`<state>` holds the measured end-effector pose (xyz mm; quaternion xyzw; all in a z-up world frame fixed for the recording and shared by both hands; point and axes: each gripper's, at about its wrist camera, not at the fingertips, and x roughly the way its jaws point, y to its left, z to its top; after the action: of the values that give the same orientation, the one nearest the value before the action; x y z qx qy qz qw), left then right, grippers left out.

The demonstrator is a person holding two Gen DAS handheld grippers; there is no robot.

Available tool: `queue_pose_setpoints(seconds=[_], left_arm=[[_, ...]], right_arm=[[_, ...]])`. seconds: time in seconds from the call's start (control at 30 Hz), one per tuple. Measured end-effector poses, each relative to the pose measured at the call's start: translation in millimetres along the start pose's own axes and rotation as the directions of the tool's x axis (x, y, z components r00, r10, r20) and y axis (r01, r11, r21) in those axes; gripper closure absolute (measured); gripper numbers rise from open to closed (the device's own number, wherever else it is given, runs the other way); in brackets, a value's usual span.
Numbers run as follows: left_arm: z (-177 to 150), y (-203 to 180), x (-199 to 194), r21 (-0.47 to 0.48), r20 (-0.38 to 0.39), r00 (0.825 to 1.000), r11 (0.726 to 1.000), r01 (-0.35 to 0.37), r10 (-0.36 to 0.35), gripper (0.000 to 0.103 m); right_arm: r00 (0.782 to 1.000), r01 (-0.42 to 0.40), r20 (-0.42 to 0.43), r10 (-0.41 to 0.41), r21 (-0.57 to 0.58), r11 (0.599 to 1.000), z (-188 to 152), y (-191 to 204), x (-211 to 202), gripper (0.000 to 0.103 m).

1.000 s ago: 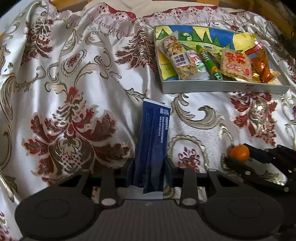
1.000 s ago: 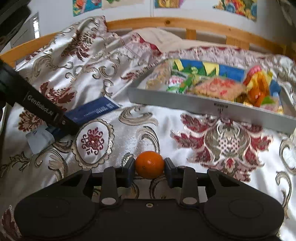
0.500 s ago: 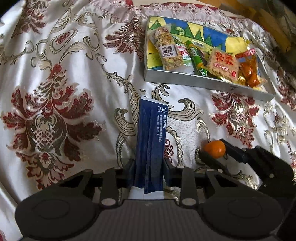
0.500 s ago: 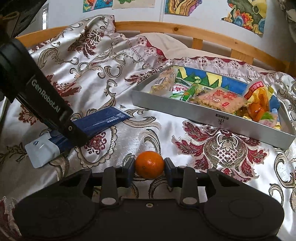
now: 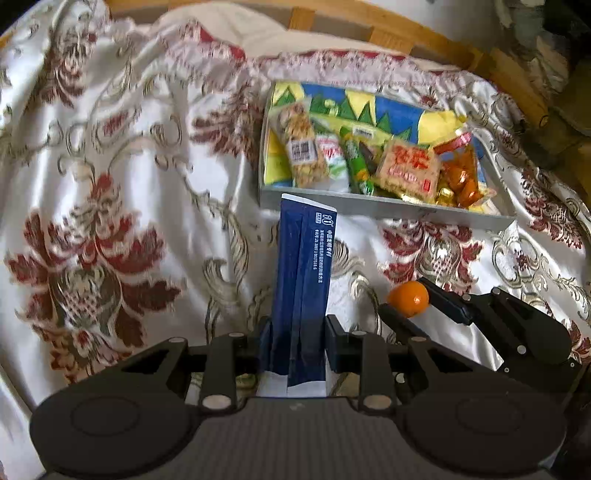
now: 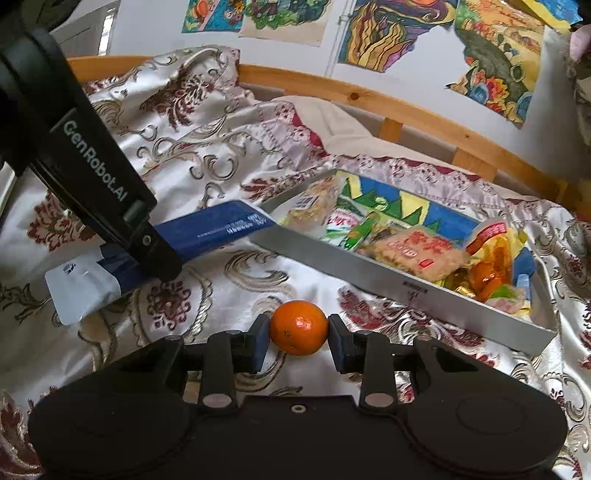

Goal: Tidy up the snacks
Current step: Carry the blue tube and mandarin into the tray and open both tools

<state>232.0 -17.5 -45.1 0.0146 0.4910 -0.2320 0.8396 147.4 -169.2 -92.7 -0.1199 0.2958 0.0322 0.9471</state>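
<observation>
My left gripper (image 5: 293,338) is shut on a long dark blue snack packet (image 5: 303,273) with a white end; the packet's far tip reaches the near wall of the grey tray (image 5: 388,205). The packet also shows in the right wrist view (image 6: 214,230), clamped by the left gripper's fingers (image 6: 147,240). My right gripper (image 6: 297,341) is shut on a small orange (image 6: 298,326), held above the bedspread in front of the tray (image 6: 388,275). The orange also shows in the left wrist view (image 5: 408,299). The tray holds several wrapped snacks (image 5: 406,168).
A white satin bedspread (image 5: 110,184) with red and gold flowers covers the bed. A wooden bed rail (image 6: 369,96) runs behind the tray, with coloured drawings (image 6: 399,33) on the wall above. A pale pillow (image 6: 325,122) lies behind the tray.
Both grippers have lifted and moved toward the tray with their loads. The blue packet's tip now reaches the tray's near wall. Both grips are unchanged.
</observation>
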Motion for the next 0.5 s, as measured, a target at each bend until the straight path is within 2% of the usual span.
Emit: queue_pose_setpoints(seconds=[0.1, 0.2, 0.3, 0.43, 0.5], left_arm=[[4.1, -2.6, -4.5, -0.002, 0.031, 0.999, 1.000, 0.028, -0.028, 0.070], [15.2, -2.5, -7.0, -0.049, 0.063, 0.996, 0.996, 0.070, -0.067, 0.070], [34.0, -10.6, -8.4, -0.052, 0.132, 0.988, 0.995, 0.082, -0.075, 0.070], [58.1, -31.7, -2.8, -0.003, 0.269, 0.960, 0.997, 0.077, -0.073, 0.070], [67.9, -39.4, 4.7, 0.012, 0.313, 0.947, 0.997, 0.078, -0.078, 0.070]], right_arm=[[1.000, 0.006, 0.021, -0.006, 0.003, 1.000, 6.0, -3.7, 0.5, 0.067], [0.998, 0.018, 0.062, -0.018, -0.011, 1.000, 14.5, -7.5, 2.0, 0.067], [0.994, 0.043, 0.097, -0.044, 0.005, 0.999, 23.8, -18.0, 6.0, 0.067], [0.989, 0.085, 0.117, -0.094, 0.079, 0.993, 32.8, -40.2, 12.6, 0.067], [0.985, 0.095, 0.131, -0.108, 0.107, 0.990, 36.2, -51.8, 15.0, 0.067]])
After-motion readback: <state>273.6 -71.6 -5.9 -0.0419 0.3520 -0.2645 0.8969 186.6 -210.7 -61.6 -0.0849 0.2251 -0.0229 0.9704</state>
